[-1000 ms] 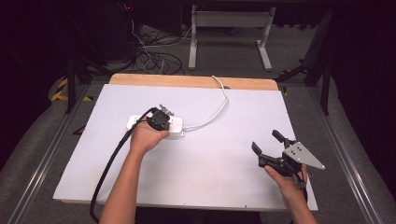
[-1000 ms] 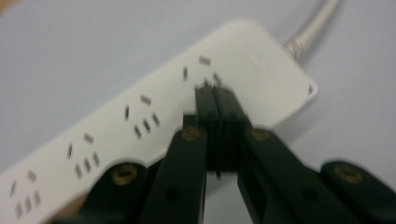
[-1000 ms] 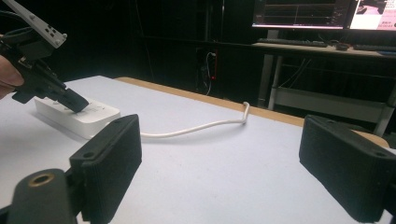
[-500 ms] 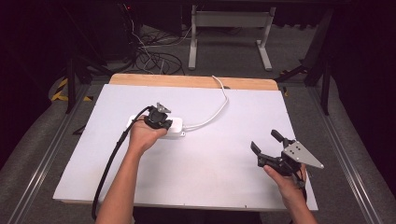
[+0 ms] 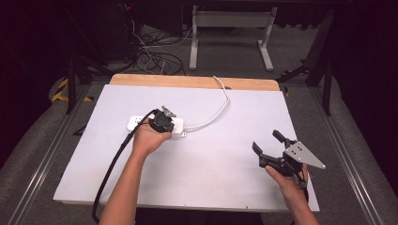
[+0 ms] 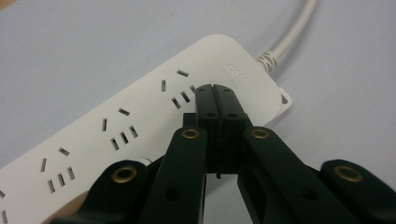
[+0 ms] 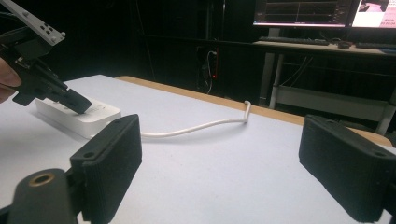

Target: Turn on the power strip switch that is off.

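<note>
A white power strip (image 5: 135, 123) lies on the left middle of the white table, and its white cable (image 5: 220, 105) runs off over the back edge. My left gripper (image 5: 163, 123) is shut, its tips resting on the strip's cable end. In the left gripper view the jaws stand pressed together at my left gripper (image 6: 215, 93), just past the last socket of the power strip (image 6: 116, 126) and short of the cable (image 6: 294, 32). My right gripper (image 5: 266, 140) hangs open over the table's right front. In the right gripper view my right gripper (image 7: 229, 163) faces the power strip (image 7: 93, 121) from afar.
The white table top (image 5: 211, 178) has a wooden strip (image 5: 187, 80) along its back edge. Loose dark cables (image 5: 155, 56) and a grey table frame (image 5: 230, 18) lie on the floor behind. Monitors (image 7: 303, 11) glow in the dark background.
The left gripper has shifted only slightly on the power strip's cable end. The right gripper has stayed open and almost still.
</note>
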A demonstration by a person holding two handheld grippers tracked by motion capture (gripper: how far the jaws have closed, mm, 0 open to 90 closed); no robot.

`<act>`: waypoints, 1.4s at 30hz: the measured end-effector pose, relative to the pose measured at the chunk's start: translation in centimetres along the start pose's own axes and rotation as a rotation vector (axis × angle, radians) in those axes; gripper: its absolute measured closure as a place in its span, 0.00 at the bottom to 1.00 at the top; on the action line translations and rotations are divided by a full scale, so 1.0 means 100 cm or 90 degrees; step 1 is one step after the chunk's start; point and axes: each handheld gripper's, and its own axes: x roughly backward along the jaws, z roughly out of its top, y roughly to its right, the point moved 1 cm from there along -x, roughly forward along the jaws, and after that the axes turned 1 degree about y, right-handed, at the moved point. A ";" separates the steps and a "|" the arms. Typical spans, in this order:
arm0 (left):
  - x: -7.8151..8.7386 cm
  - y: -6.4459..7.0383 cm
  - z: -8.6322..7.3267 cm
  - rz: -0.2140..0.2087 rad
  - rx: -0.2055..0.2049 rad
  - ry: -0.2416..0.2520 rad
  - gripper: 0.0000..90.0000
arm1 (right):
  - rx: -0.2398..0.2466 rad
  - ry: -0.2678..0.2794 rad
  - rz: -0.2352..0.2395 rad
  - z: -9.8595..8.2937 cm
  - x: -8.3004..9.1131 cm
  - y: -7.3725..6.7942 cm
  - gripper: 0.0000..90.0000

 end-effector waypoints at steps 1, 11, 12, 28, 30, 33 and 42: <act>0.000 0.000 0.000 -0.002 0.003 0.000 1.00 | 0.001 0.000 -0.001 0.000 0.000 0.000 0.15; 0.000 -0.002 -0.002 -0.008 0.022 0.002 1.00 | 0.003 -0.003 0.003 0.000 0.000 0.000 0.16; -0.001 -0.002 -0.001 -0.007 0.024 0.001 1.00 | 0.003 -0.003 0.002 0.000 0.000 0.000 0.16; 0.000 -0.003 0.001 0.052 -0.007 -0.030 1.00 | 0.002 -0.001 0.005 0.001 0.001 -0.001 0.16; 0.002 -0.008 -0.001 0.020 0.016 -0.031 1.00 | 0.001 0.000 0.005 0.001 0.001 -0.001 0.16; 0.002 -0.009 -0.004 0.009 0.018 -0.015 1.00 | 0.003 0.002 0.006 0.002 0.001 -0.001 0.16; 0.002 -0.013 -0.008 -0.007 0.014 0.016 1.00 | 0.002 -0.001 0.009 0.001 -0.002 -0.001 0.16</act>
